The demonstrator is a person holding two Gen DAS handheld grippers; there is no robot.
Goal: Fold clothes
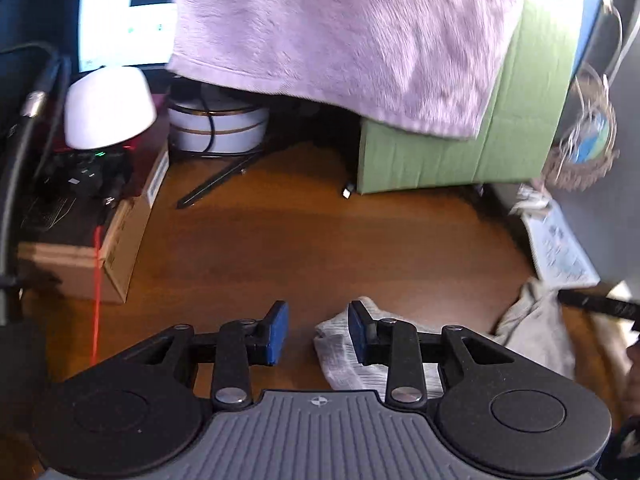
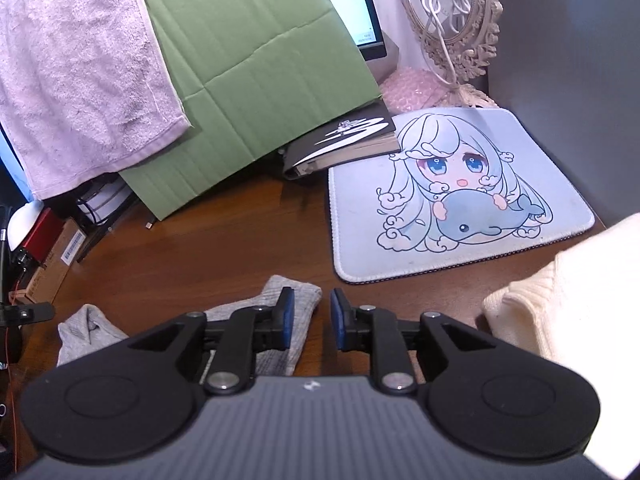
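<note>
A small grey knit garment (image 1: 532, 332) lies crumpled on the brown wooden desk (image 1: 304, 240). In the left wrist view one end of it sits under my left gripper's right finger. My left gripper (image 1: 318, 332) is open just above the desk, its blue pads apart and pressing on nothing. In the right wrist view the grey garment (image 2: 298, 298) stretches to the left under my right gripper's left finger. My right gripper (image 2: 313, 320) is open with a narrow gap, with bare desk and the cloth's edge showing below it.
A pink towel (image 2: 80, 72) hangs over a green cardboard sheet (image 2: 256, 60) at the back. A cartoon mouse pad (image 2: 460, 196), a black binder (image 2: 344, 140) and an ornate mirror (image 2: 452, 20) stand to the right. Cardboard boxes (image 1: 80, 256) and a white dome (image 1: 108, 108) sit left. Cream knit fabric (image 2: 560, 300) lies near right.
</note>
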